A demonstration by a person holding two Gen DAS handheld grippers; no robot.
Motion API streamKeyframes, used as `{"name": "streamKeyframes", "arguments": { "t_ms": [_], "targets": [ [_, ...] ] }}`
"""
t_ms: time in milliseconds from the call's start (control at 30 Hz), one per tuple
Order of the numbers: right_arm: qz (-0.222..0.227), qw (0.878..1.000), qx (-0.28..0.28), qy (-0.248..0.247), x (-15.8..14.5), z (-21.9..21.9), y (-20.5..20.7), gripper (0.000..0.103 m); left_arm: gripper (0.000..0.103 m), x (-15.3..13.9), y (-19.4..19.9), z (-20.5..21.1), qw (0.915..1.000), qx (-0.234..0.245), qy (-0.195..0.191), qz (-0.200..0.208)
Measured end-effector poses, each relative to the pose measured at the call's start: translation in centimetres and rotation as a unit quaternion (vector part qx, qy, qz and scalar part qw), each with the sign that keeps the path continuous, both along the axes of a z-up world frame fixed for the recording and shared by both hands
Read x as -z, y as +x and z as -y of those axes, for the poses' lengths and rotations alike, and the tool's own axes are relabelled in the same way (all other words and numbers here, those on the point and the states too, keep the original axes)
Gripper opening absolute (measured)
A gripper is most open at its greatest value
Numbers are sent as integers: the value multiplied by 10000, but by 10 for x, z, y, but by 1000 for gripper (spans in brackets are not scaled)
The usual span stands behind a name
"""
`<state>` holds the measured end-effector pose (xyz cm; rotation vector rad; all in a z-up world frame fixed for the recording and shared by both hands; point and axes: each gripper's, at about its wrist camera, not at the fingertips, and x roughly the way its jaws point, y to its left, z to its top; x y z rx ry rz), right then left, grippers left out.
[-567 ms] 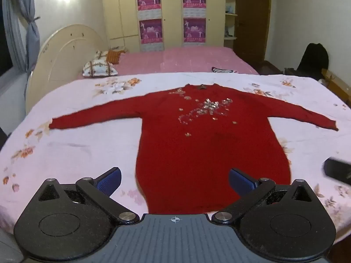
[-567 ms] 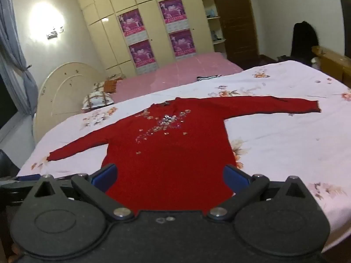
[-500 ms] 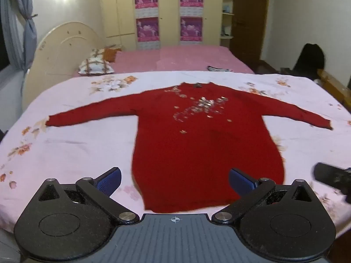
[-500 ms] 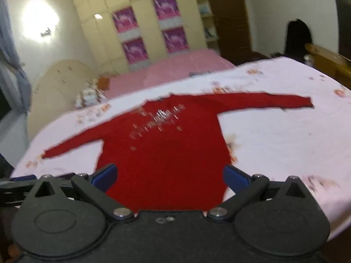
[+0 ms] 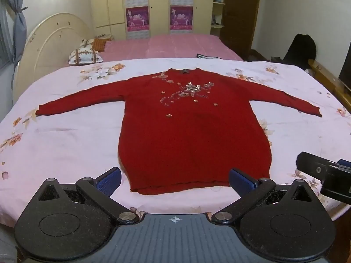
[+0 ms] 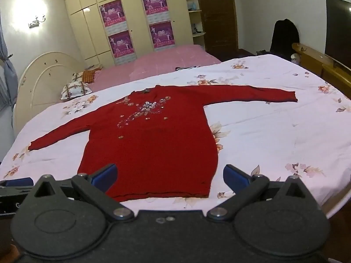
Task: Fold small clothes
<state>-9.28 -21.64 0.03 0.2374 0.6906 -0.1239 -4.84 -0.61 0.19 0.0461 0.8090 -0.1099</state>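
Note:
A red long-sleeved sweater (image 5: 193,135) (image 6: 153,149) with sequin trim on the chest lies flat on the bed, both sleeves spread out and its hem toward me. My left gripper (image 5: 175,180) hovers above the hem, open, nothing between its blue pads. My right gripper (image 6: 170,176) hangs over the hem's right part, also open and empty. The right gripper's black body (image 5: 324,173) shows at the right edge of the left wrist view. The left gripper's body (image 6: 15,186) peeks in at the left edge of the right wrist view.
The bed has a white floral sheet (image 5: 65,144) (image 6: 274,135). Behind it stands a second bed with a pink cover (image 5: 175,46), pillows (image 5: 85,55) and a cream headboard (image 5: 50,43). A wooden bed frame (image 6: 318,65) runs along the right. Cupboards line the far wall.
Both grippers have moved back and up a little from the sweater, so more of the hem and near sheet shows. The right gripper's body has come further into the left wrist view.

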Motion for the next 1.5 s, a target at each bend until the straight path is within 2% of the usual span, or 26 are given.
{"name": "streamKeyframes", "arguments": {
  "t_ms": [200, 1500],
  "targets": [
    [-86, 9999, 26, -105, -10, -12, 3, 102, 103, 4, 18, 0, 10000, -41, 17, -49],
    [-44, 9999, 90, -96, -4, -16, 7, 102, 103, 6, 20, -3, 10000, -27, 31, -50]
  ]
}}
